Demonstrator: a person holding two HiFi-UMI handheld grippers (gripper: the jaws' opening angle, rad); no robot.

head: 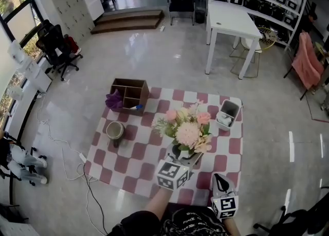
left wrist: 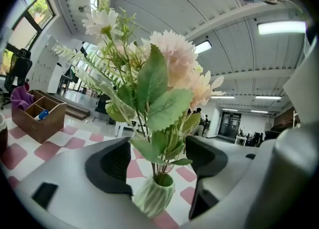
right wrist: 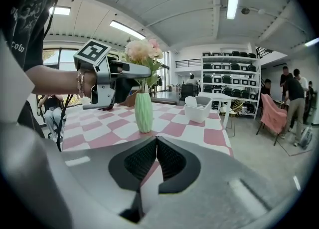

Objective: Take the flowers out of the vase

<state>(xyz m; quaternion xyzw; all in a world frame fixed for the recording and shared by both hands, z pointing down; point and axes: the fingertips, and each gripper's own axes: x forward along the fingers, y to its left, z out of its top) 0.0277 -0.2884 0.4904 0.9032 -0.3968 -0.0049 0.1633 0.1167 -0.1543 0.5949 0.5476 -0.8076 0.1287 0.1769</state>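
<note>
A bunch of pink, cream and white flowers (head: 187, 124) stands in a ribbed pale-green vase (left wrist: 154, 198) on the pink-and-white checked mat (head: 128, 163). My left gripper (head: 184, 156) is level at the stems, just above the vase's mouth. Its jaws stand wide, with the stems and leaves (left wrist: 158, 148) between them and a gap on each side. In the right gripper view the vase (right wrist: 143, 112) is upright and the left gripper (right wrist: 142, 72) reaches the stems from the left. My right gripper (head: 221, 181) waits shut and empty at the mat's near edge.
A wooden divided box (head: 129, 93) with a purple cloth (head: 114, 100) sits at the mat's far left. A dark pot (head: 114, 131) stands left of the vase, a white bin (head: 227, 112) to its far right. A white table (head: 231, 21) and office chair (head: 56, 44) stand beyond.
</note>
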